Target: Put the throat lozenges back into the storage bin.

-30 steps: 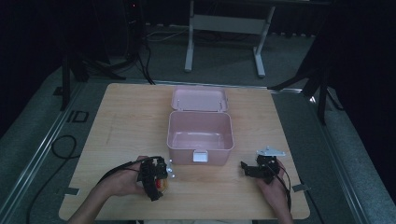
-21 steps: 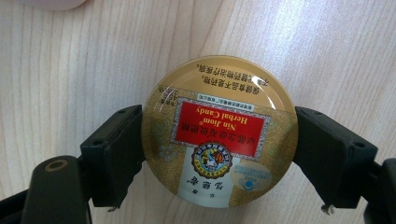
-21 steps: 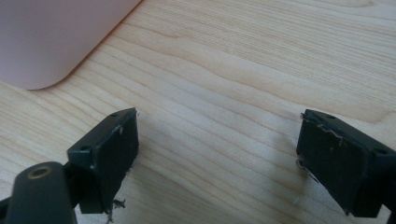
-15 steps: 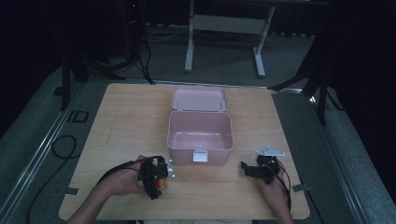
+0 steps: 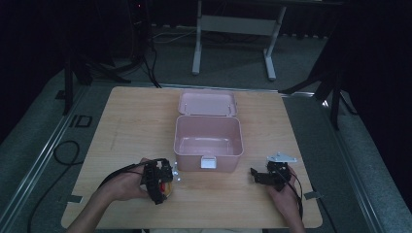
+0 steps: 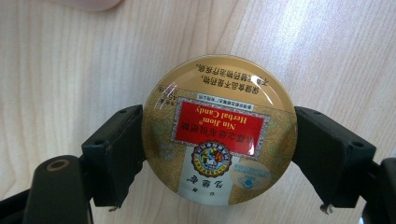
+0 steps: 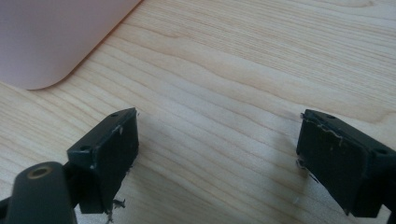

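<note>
Near the table's [image 5: 121, 126] front edge, the left gripper [image 6: 219, 140] has just closed its jaws onto the round herbal candy tin [image 6: 219, 130], while the right gripper [image 7: 219, 154] sits wide and empty beside the pink box [image 5: 209, 138].

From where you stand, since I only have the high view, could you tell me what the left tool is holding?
Observer: A round gold candy tin, lid up, with a red label reading Nin Jiom Herbal Candy.
Operator: Are the pads actually on it?
Observer: Yes, the left tool has just closed, and both pads press the tin's sides.
Operator: And is anything in the right tool?
Observer: No, the right tool is open over bare table, with the pink box beyond its left jaw.
</note>
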A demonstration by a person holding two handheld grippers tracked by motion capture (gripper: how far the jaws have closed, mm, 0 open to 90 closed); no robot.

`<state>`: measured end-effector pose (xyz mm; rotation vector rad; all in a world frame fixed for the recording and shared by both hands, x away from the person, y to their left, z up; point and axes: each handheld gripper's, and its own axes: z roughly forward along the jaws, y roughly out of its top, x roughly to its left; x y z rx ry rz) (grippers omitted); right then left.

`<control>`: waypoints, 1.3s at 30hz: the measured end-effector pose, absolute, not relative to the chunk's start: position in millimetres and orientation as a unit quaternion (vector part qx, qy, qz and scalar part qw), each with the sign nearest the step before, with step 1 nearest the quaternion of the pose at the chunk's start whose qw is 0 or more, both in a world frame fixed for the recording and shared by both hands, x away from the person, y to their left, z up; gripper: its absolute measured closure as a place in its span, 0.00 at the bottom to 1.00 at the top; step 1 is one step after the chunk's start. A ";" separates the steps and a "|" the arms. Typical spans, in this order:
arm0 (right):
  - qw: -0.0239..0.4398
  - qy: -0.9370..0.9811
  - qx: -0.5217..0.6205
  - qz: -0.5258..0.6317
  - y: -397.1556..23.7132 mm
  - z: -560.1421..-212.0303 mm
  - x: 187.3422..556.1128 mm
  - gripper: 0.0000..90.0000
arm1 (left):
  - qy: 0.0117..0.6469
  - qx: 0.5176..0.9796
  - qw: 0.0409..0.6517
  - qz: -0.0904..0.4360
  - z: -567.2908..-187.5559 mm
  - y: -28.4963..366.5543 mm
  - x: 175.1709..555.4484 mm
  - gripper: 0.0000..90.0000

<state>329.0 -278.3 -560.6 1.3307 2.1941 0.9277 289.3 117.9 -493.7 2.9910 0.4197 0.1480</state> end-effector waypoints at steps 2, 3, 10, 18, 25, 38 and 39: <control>0.205 0.787 0.477 0.333 -278.3 -560.6 329.0 0.14 | 0.139 0.987 0.061 0.051 -490.2 118.7 290.1 0.23; 0.205 0.787 0.477 0.333 -278.3 -560.6 329.0 0.14 | 0.139 0.987 0.062 0.052 -488.5 119.1 290.7 0.23; 0.205 0.787 0.477 0.333 -278.4 -560.6 329.0 0.14 | 0.137 0.987 0.063 0.060 -477.6 120.2 293.7 0.23; 0.205 0.787 0.477 0.333 -278.3 -560.6 329.0 0.14 | 0.133 0.987 0.059 0.063 -468.5 120.1 295.9 0.23; 0.205 0.787 0.477 0.333 -278.3 -560.6 329.0 0.14 | 0.124 0.989 0.054 0.065 -458.7 118.1 297.1 0.23; 0.205 0.787 0.477 0.333 -278.3 -560.5 329.0 0.14 | 0.115 0.990 0.051 0.064 -444.1 113.9 302.5 0.23; 0.205 0.787 0.478 0.333 -278.3 -560.5 329.0 0.14 | 0.115 0.990 0.050 0.065 -442.9 113.8 303.3 0.23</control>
